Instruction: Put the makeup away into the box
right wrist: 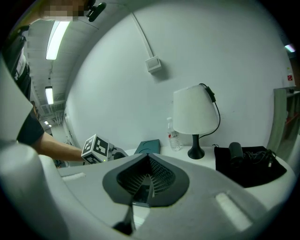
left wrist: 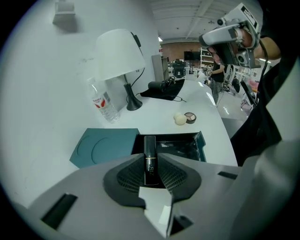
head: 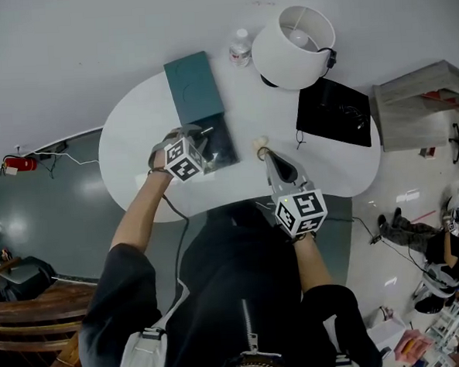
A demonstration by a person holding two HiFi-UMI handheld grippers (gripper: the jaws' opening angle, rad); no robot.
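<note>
Black tube (left wrist: pixel 150 149) is clamped in my left tongs (left wrist: pixel 151 161) over the open box (left wrist: pixel 202 142), my right tongs (right wrist: pixel 149 159) are pinched together empty, and the sponge (left wrist: pixel 179 119) and compact (left wrist: pixel 190 116) lie beyond on the table (left wrist: pixel 208 105).

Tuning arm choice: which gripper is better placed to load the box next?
Left. The left gripper clamps a black makeup tube at the open box; the right gripper is shut, empty.
</note>
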